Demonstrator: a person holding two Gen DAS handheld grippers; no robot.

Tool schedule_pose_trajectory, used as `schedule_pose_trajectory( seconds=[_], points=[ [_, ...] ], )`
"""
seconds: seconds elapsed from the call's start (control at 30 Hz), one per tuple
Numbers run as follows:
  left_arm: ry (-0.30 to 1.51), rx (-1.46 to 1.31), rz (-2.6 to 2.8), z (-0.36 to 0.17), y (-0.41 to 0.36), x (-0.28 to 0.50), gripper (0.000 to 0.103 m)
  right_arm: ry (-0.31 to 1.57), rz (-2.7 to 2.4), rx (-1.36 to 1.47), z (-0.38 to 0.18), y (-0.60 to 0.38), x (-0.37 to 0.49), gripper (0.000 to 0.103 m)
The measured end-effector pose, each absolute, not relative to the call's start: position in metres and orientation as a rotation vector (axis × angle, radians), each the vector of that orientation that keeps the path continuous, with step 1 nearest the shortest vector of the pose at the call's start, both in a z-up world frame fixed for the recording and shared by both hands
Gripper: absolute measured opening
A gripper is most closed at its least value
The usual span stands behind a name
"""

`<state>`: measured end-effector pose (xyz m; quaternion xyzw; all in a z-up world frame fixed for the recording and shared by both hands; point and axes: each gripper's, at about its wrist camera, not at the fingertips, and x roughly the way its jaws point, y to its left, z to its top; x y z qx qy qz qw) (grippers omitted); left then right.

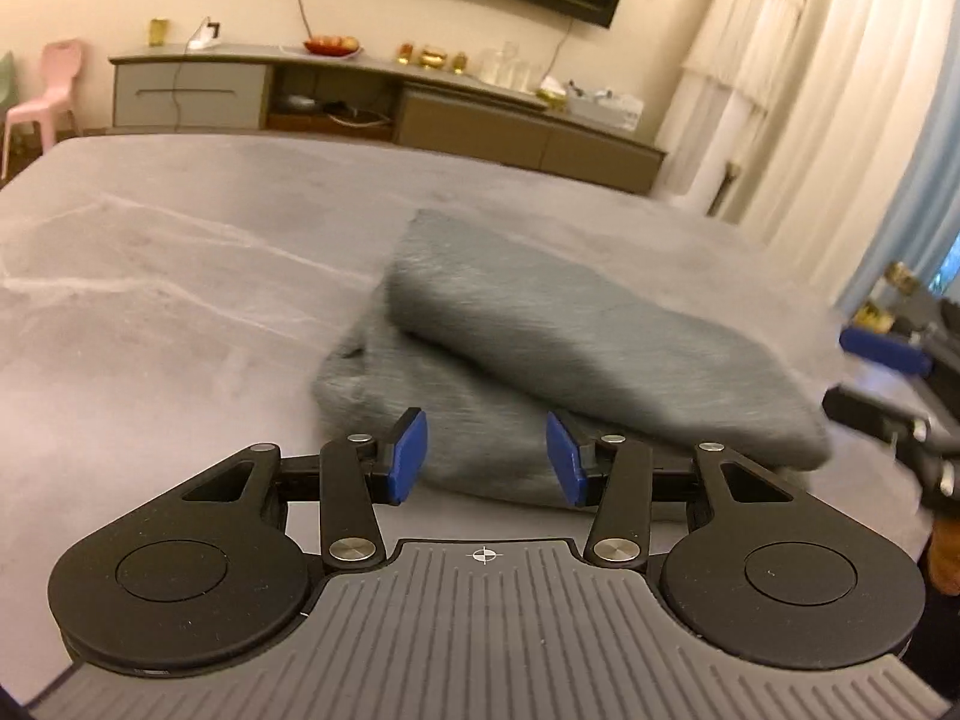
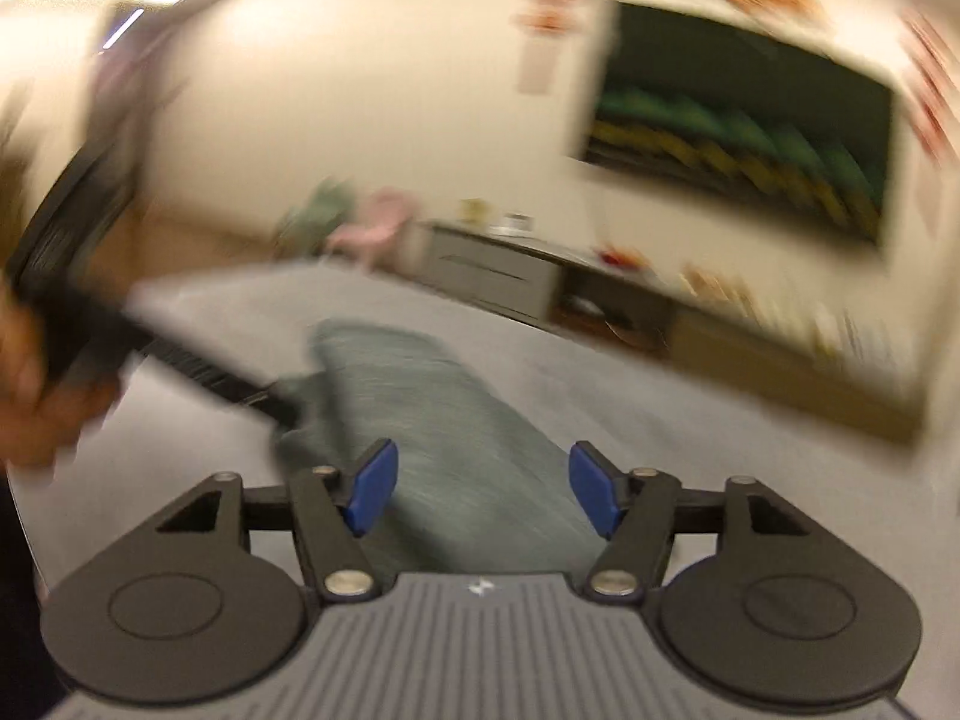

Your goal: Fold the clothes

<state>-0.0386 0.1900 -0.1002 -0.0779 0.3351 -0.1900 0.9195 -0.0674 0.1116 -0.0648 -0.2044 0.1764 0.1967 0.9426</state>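
Note:
A grey-green garment [image 1: 540,348] lies folded in layers on the grey table [image 1: 150,312]. My left gripper [image 1: 487,457] is open and empty, its blue pads just short of the garment's near edge. The right gripper shows at the right edge of the left wrist view [image 1: 888,372], beside the garment's right end. In the blurred right wrist view the garment [image 2: 432,408] stretches away ahead, and my right gripper [image 2: 483,489] is open and empty over its near end. The left gripper [image 2: 198,366] reaches in from the left, touching the garment's left side.
A long low cabinet [image 1: 384,102] with bowls and jars stands against the far wall. A pink chair [image 1: 48,96] is at far left, white curtains [image 1: 840,90] at right. A dark picture [image 2: 738,138] hangs on the wall. The table's left part [image 1: 120,390] is bare.

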Motion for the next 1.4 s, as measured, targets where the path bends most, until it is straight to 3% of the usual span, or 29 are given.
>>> schedule_pose_trajectory(
  seconds=[0.13, 0.2, 0.23, 0.27, 0.3, 0.47, 0.57, 0.63, 0.73, 0.8, 0.83, 1.07, 1.23, 1.3, 1.4],
  points=[
    [0.744, -0.142, -0.410, -0.121, 0.182, -0.020, 0.036, 0.396, 0.402, -0.662, -0.090, 0.177, -0.033, 0.056],
    [0.770, -0.151, -0.414, -0.129, 0.179, -0.016, 0.036, 0.434, 0.360, -0.710, -0.098, 0.184, -0.020, 0.026],
    [0.770, -0.156, -0.414, -0.131, 0.181, -0.016, 0.037, 0.458, 0.346, -0.705, -0.099, 0.183, -0.016, 0.025],
    [0.771, -0.160, -0.413, -0.132, 0.183, -0.015, 0.037, 0.472, 0.348, -0.672, -0.094, 0.179, -0.016, 0.014],
    [0.771, -0.165, -0.413, -0.133, 0.185, -0.014, 0.037, 0.467, 0.343, -0.658, -0.088, 0.181, -0.019, 0.012],
    [0.772, -0.223, -0.383, -0.134, 0.187, -0.019, 0.037, 0.425, 0.365, -0.719, -0.092, 0.193, -0.058, 0.011],
    [0.753, -0.237, -0.385, -0.137, 0.183, -0.019, 0.037, 0.420, 0.305, -0.821, -0.127, 0.207, -0.059, 0.014],
    [0.754, -0.261, -0.378, -0.138, 0.190, -0.019, 0.030, 0.389, 0.269, -0.874, -0.139, 0.215, -0.058, 0.015],
    [0.752, -0.353, -0.259, -0.142, 0.230, -0.021, 0.025, 0.365, 0.268, -0.934, -0.150, 0.221, -0.063, 0.023],
    [0.730, -0.438, -0.187, -0.143, 0.261, -0.024, 0.024, 0.356, 0.286, -0.953, -0.154, 0.224, -0.069, 0.040],
    [0.714, -0.476, -0.178, -0.140, 0.273, -0.027, 0.026, 0.356, 0.302, -0.950, -0.154, 0.225, -0.072, 0.044],
    [0.573, -0.354, -0.432, -0.083, 0.231, -0.045, 0.033, 0.375, 0.290, -0.265, -0.066, 0.157, -0.090, 0.046],
    [0.596, -0.144, -0.501, -0.089, 0.169, -0.015, 0.033, 0.596, 0.243, -0.009, -0.090, 0.101, -0.052, 0.037],
    [0.682, -0.067, -0.453, -0.113, 0.158, -0.002, 0.026, 0.606, 0.264, 0.027, -0.106, 0.086, -0.053, 0.043],
    [0.675, -0.079, -0.463, -0.126, 0.162, -0.007, 0.026, 0.587, 0.305, 0.019, -0.112, 0.076, -0.057, 0.044]
  ],
)
